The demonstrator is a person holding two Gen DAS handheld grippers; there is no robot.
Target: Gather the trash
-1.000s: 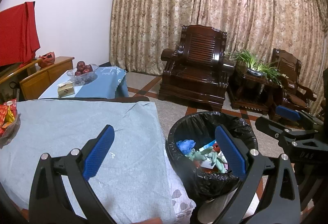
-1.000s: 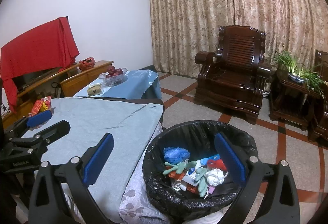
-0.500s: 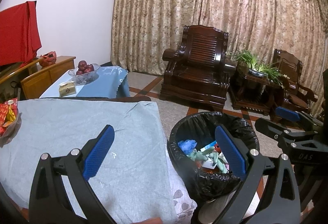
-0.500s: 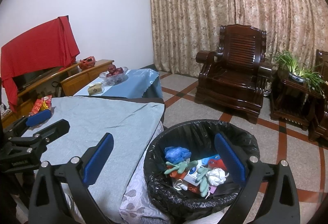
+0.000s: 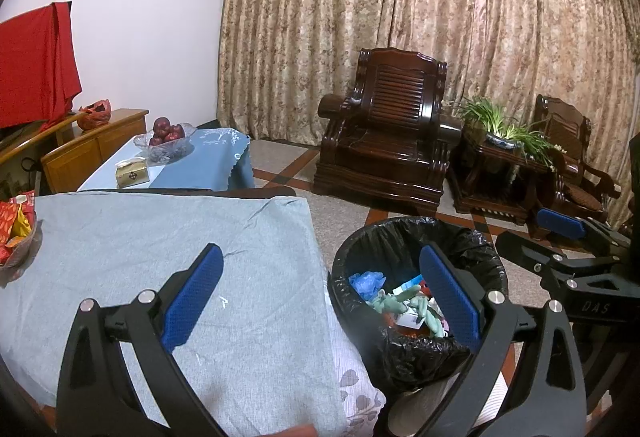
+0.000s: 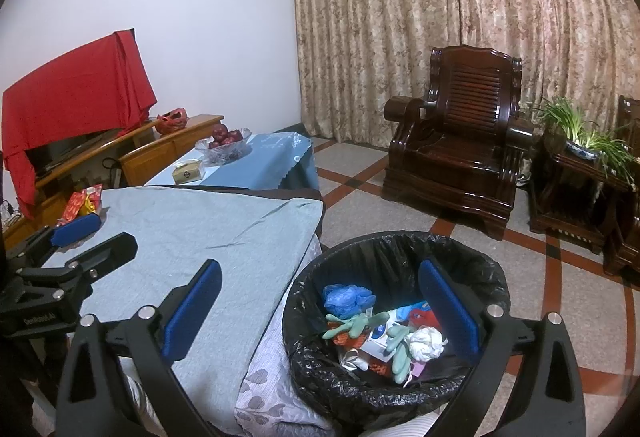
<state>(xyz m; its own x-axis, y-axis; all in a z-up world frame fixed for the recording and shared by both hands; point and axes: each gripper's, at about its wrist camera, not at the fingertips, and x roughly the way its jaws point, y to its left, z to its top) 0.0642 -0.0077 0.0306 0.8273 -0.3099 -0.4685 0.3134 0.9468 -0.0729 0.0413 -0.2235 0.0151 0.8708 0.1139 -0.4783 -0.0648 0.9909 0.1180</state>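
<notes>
left gripper (image 5: 320,293): black plastic frame, two long arms with triangular cut-outs
left gripper pads (image 5: 192,293): bright blue, finely dimpled, one rectangular strip on the inner face of each finger
left gripper screws (image 5: 146,296): round silver heads, two on each arm
right gripper (image 6: 320,307): same black frame and cut-outs
right gripper pads (image 6: 450,307): blue, textured
right gripper screws (image 6: 495,311): silver, paired
markings: pale letters "DAS" on the right gripper's body seen from the left wrist; small pale lettering on the left gripper's body, too small to read
</notes>
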